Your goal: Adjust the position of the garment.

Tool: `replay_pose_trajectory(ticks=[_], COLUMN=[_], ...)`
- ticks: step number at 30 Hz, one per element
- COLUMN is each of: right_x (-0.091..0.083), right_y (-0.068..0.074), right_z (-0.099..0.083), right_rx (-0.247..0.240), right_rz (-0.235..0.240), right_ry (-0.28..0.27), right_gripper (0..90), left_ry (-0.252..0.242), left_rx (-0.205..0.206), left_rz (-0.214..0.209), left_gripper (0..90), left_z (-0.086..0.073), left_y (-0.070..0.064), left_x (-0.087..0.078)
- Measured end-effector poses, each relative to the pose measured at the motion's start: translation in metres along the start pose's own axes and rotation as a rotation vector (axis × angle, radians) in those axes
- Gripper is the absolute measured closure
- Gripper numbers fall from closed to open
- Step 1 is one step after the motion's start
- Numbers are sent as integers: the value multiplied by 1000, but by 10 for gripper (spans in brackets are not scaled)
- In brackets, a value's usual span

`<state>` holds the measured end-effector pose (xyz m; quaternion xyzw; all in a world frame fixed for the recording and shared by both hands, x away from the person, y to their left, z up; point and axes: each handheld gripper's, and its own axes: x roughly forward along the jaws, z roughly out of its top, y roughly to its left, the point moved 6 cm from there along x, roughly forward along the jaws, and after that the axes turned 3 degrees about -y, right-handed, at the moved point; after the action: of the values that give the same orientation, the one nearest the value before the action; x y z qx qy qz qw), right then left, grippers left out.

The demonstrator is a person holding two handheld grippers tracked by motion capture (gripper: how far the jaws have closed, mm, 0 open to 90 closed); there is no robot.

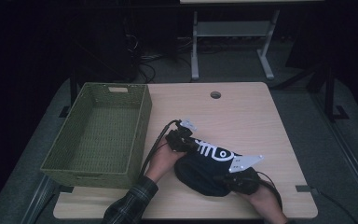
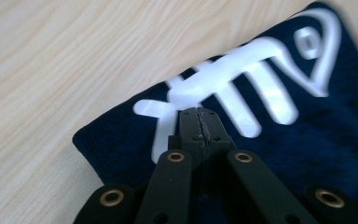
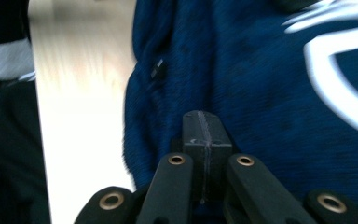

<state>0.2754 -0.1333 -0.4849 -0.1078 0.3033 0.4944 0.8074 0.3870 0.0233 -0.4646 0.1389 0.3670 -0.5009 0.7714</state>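
Note:
A dark navy cloth (image 1: pixel 205 170) with a white fish-skeleton print (image 2: pixel 242 79) lies bunched on the wooden table (image 1: pixel 242 112) near its front edge. My left gripper (image 1: pixel 182 136) is at the cloth's left end. Its jaws are pressed together on the fabric just below the print (image 2: pixel 199 114). My right gripper (image 1: pixel 237 176) is at the cloth's right front, under its grey plate. Its jaws are shut against the navy fabric (image 3: pixel 204 122), which spreads behind them (image 3: pixel 261 70). A hand in a plaid sleeve (image 1: pixel 133 200) holds the left gripper.
A green woven basket (image 1: pixel 140 135) stands on the table's left side, close to the left gripper. A round cable hole (image 1: pixel 215 94) sits at the table's far middle. Bare tabletop stretches behind and to the right of the cloth. White desk legs (image 1: pixel 195 51) stand beyond the table.

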Motion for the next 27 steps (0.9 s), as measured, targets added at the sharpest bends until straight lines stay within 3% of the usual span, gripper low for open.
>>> replay_pose_trajectory(ticks=[2, 5, 7, 9, 13, 19, 27], right_x=[-8, -16, -21, -24, -21, -8, -4], right_y=[-7, -19, -30, -39, -56, -61, -56], right_z=[7, 11, 11, 10, -1, -15, -18], right_rx=[0, 11, 31, 49, 84, 125, 105], right_rz=[-29, -78, -111, -139, -187, -183, -203], right_ry=[-47, -68, -76, -81, -32, 33, 52], right_gripper=[900, 900, 900, 900, 900, 900, 900], left_ry=[-30, -33, -40, -22, 47, 111, 125], left_rx=[8, 39, 33, 32, 34, 25, 23], left_rz=[1, 1, -2, -4, 10, 40, 39], left_gripper=[899, 899, 899, 898, 898, 899, 900], left_z=[2, 0, -4, -11, -29, -41, -45], left_y=[-8, -19, -26, -32, -32, -23, -15], left_x=[-8, -20, -28, -31, -25, -9, -3])
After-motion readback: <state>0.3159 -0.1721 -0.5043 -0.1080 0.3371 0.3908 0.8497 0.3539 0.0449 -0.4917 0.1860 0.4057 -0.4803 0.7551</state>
